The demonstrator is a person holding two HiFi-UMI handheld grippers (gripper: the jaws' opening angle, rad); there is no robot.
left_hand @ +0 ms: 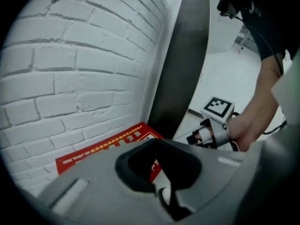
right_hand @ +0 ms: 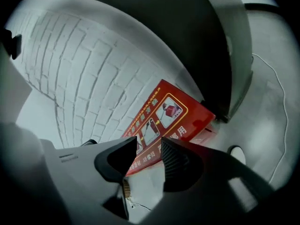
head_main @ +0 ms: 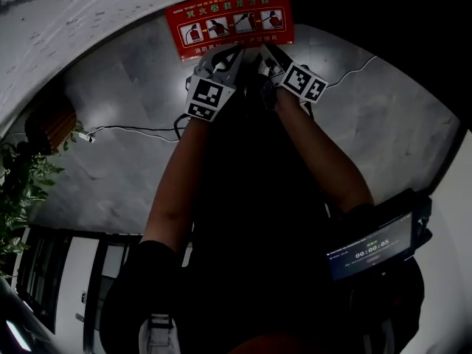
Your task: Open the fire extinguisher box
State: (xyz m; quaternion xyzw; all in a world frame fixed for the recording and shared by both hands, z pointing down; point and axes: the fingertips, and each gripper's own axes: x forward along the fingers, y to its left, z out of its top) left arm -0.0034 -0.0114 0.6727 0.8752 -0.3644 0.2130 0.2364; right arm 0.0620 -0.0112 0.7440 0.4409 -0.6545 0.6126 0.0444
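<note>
Right hand-held gripper (right_hand: 149, 140) stands open and empty before the flat red box (right_hand: 174, 112); left hand-held gripper (left_hand: 157, 142) is closed beside white brick (left_hand: 70, 78).

Brick wall (left_hand: 70, 69), plant (head_main: 22, 186) (leafy), cable (head_main: 140, 130).

You're at a red box (head_main: 228, 22): white lettering, white-framed pictures on its face. Wall (left_hand: 70, 69): white-painted brick in running courses. Floor (head_main: 133, 175): grey, marbled mottling. Your left gripper (left_hand: 157, 142) and right gripper (right_hand: 149, 143): grey bodies, black jaws. Each marker cube (head_main: 209, 98): black-and-white squares. Plant (head_main: 18, 190) at the floor's left edge: green.
</note>
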